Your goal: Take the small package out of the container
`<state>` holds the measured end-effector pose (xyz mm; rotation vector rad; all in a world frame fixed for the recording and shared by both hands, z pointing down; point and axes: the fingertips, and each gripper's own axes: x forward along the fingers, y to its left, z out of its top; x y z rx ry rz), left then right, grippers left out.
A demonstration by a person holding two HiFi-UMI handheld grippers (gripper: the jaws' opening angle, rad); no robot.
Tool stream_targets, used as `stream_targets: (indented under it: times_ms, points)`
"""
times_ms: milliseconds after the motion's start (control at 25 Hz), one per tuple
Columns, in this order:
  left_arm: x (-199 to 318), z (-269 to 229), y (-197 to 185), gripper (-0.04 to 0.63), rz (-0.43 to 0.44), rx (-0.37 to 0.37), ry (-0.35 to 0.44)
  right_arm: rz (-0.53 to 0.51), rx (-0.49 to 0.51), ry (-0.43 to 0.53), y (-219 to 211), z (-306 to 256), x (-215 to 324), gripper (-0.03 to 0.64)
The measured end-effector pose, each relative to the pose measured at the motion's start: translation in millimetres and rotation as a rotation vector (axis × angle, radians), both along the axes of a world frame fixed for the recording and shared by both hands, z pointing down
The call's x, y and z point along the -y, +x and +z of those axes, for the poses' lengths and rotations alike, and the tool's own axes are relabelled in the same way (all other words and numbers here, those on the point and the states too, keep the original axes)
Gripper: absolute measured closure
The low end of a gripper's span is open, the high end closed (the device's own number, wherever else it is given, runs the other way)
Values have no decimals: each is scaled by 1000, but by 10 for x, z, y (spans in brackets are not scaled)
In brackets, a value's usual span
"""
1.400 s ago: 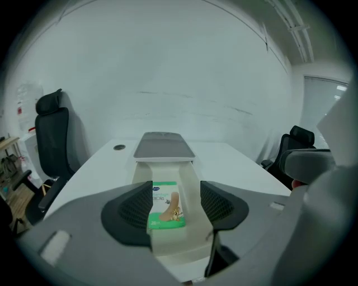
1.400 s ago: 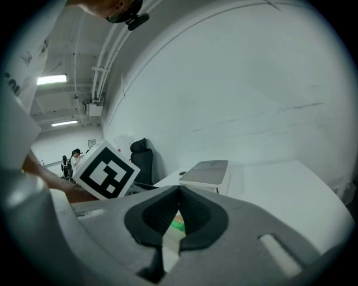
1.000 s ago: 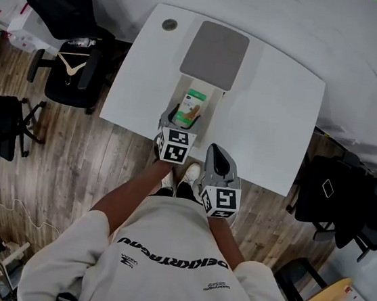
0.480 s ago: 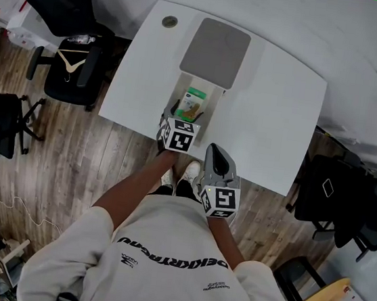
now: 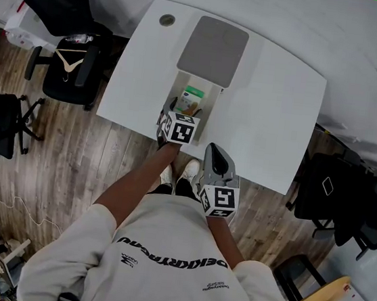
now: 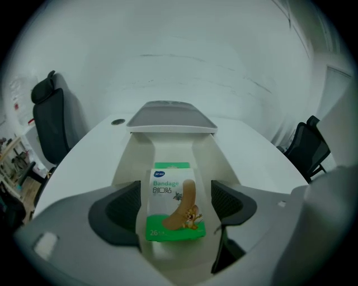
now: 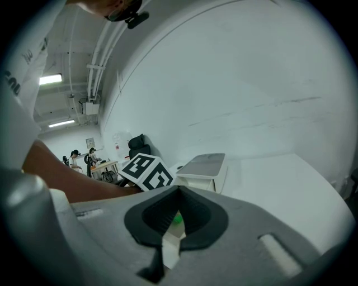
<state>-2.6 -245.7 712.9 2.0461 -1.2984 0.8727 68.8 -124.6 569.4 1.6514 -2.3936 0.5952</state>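
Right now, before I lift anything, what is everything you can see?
table: one, white, middle of the head view
container: one, white, open, on the table's near side
lid: one, grey, at the container's far end
box: one, green and white bandage pack, lying in the container
grommet: one, grey, table's far left corner
chairs: several, black, on the wooden floor on both sides of the table
hanger: one, pale, on a left chair
left gripper: grey, at the container, jaws opening, box between them, pads clear of it
right gripper: grey, by the table's near edge, jaws together, empty
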Motion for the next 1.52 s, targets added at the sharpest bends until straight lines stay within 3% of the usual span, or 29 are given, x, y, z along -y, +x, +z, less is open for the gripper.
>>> stream_targets:
  times_ms: [480,1000,1520]
  points:
    - [62,211,37,202,16,61,-62,-11,1,-8,25,24,1,618]
    - [47,345,12,204,7,72,-158,-12,-4,-8,70,28,3,618]
    - [32,363,4,229,-4,76,-172,-9,-10,-17,118,74,-24,618]
